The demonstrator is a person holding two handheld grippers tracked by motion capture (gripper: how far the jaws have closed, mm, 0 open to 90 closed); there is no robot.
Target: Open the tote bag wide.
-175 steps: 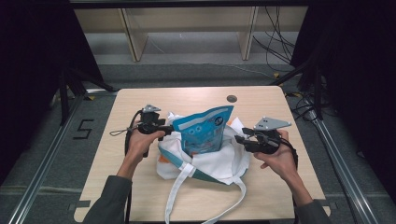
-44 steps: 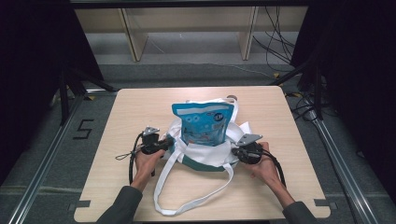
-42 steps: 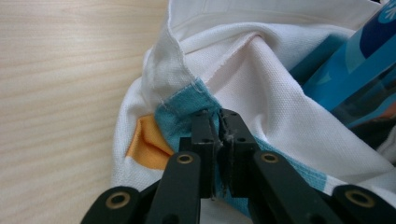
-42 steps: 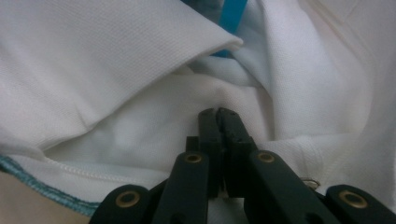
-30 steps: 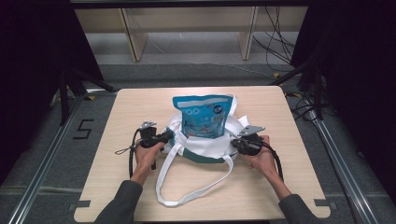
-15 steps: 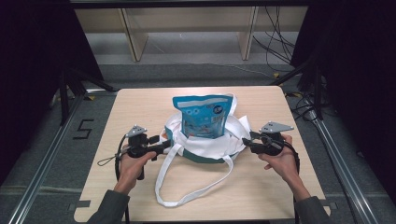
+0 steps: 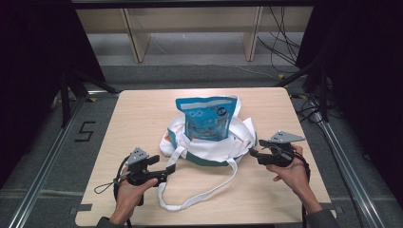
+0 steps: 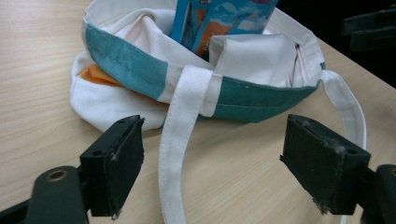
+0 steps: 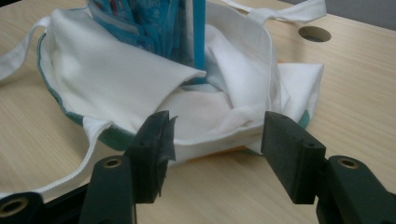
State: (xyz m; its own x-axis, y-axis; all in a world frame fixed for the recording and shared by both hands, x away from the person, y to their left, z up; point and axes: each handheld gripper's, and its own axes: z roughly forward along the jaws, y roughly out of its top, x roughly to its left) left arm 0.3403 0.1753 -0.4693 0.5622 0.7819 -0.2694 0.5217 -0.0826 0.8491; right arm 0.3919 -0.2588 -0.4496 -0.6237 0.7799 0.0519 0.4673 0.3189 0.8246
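Blue pouch (image 7: 207,118) upright in slumped tote bag (image 7: 209,147), seemingly mouth up, both grippers' jaws released, empty

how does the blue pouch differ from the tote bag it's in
The pouch is glossy blue with printed pictures; the tote is plain white cloth with a teal band. The pouch stands upright, its top above the rim; the tote lies slumped on the table, a strap trailing forward. Neither is held.

Blue pouch (image 7: 207,117) upright in white tote (image 7: 209,150)
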